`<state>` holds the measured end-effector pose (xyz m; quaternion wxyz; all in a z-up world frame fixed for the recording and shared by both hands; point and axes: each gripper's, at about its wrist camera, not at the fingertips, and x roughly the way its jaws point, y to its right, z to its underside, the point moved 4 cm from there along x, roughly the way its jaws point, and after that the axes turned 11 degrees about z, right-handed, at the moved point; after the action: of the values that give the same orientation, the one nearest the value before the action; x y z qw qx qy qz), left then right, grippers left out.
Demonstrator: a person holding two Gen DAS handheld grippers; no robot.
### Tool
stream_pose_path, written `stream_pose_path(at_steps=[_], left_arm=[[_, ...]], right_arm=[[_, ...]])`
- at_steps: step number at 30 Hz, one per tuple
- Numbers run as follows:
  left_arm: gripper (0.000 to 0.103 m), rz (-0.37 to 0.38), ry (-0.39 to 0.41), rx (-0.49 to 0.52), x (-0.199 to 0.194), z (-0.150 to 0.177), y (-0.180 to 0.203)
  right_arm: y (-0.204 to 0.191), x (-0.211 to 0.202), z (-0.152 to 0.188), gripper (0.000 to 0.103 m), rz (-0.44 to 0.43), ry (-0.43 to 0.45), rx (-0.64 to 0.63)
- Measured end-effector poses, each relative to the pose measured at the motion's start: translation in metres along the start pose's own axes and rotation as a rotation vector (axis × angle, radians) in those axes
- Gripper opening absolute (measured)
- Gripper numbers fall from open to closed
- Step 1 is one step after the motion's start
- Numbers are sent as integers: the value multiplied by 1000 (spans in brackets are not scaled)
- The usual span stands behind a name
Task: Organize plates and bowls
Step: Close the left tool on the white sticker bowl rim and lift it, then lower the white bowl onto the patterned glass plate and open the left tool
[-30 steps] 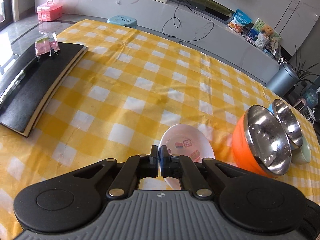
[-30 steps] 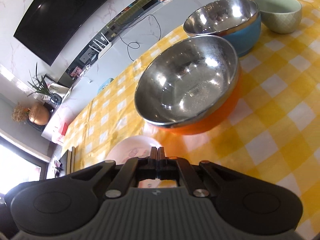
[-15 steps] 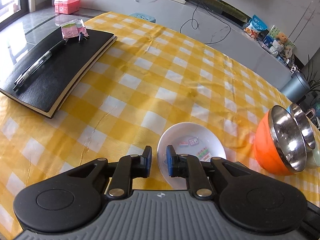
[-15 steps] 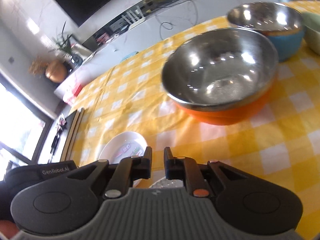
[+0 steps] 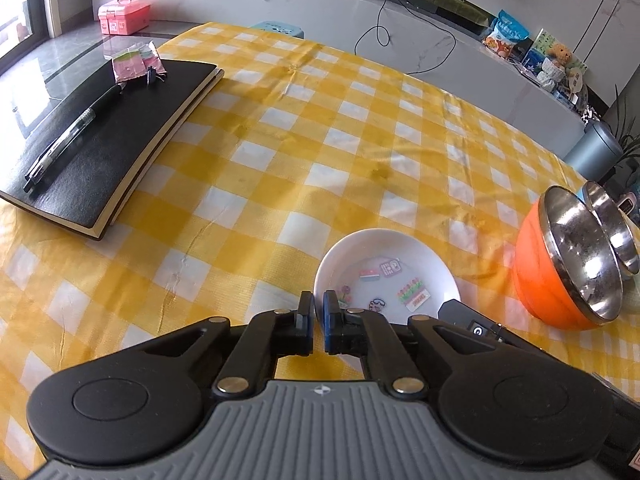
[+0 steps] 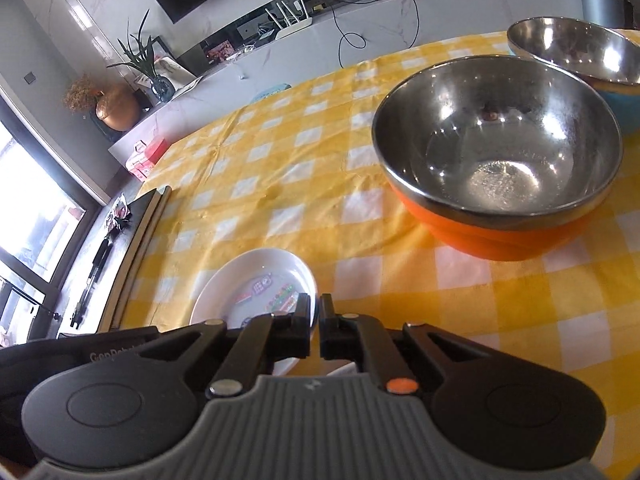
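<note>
Both grippers' jaws, parted half a second ago, are closing again.
Left gripper and right gripper are hovering nearly shut, gripping nothing, by the white plate.

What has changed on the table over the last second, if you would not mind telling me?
Both tongs, left and right, opened briefly and are closing again, gripping nothing. The right one rolled, levelling its view. The white plate, orange bowl, blue bowl and notebook stayed put.
</note>
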<state>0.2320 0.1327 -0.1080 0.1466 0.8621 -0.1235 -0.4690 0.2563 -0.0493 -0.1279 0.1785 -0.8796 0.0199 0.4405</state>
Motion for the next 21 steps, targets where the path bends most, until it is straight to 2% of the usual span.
stream_pose_path(at_steps=[4, 11, 17, 21], left_arm=[[4, 26, 31, 25, -17, -1, 12], [4, 72, 98, 1, -58, 15, 39], [4, 112, 157, -18, -87, 39, 64], [4, 134, 154, -32, -92, 61, 74]], right_arm=[[5, -18, -3, 1, -12, 26, 3], [21, -67, -6, 0, -33, 64, 35], [43, -105, 10, 1, -38, 51, 47], [65, -122, 28, 1, -40, 38, 69]])
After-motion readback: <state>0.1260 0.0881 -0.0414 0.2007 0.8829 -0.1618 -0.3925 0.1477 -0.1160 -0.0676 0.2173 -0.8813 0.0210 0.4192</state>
